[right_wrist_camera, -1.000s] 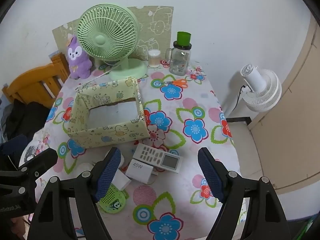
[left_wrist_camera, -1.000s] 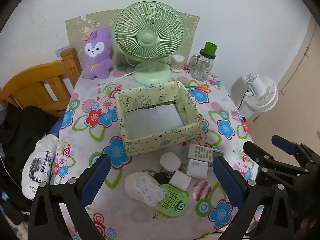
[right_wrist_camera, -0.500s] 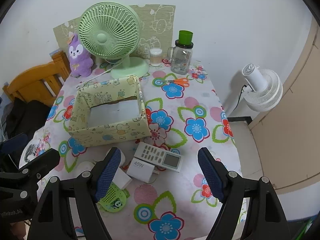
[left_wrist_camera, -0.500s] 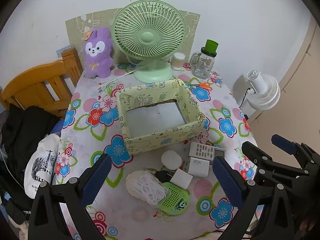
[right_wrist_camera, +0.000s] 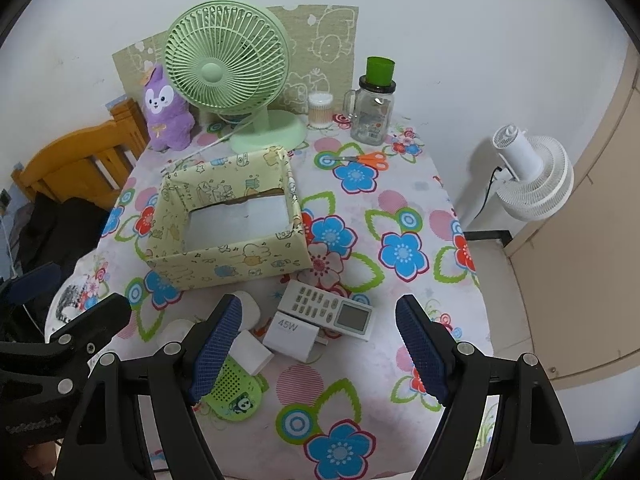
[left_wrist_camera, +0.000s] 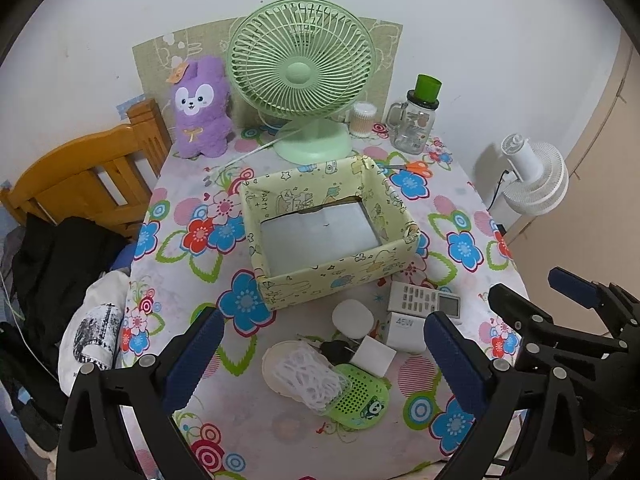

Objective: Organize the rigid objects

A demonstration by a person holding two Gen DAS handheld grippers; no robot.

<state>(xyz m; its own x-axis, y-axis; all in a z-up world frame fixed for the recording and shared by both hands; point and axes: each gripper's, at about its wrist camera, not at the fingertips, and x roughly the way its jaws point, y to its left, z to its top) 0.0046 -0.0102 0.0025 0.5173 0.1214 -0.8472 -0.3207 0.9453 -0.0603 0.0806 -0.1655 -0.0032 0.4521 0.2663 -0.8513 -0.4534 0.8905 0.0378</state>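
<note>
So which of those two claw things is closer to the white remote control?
The right gripper. The remote control lies just beyond the gap between its open fingers. The left gripper hovers over the green and white clutter, with the remote off toward its right finger.

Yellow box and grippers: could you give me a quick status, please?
Left gripper and right gripper open, holding nothing. Yellow box empty; remote, charger on table. Nothing blocking.
</note>
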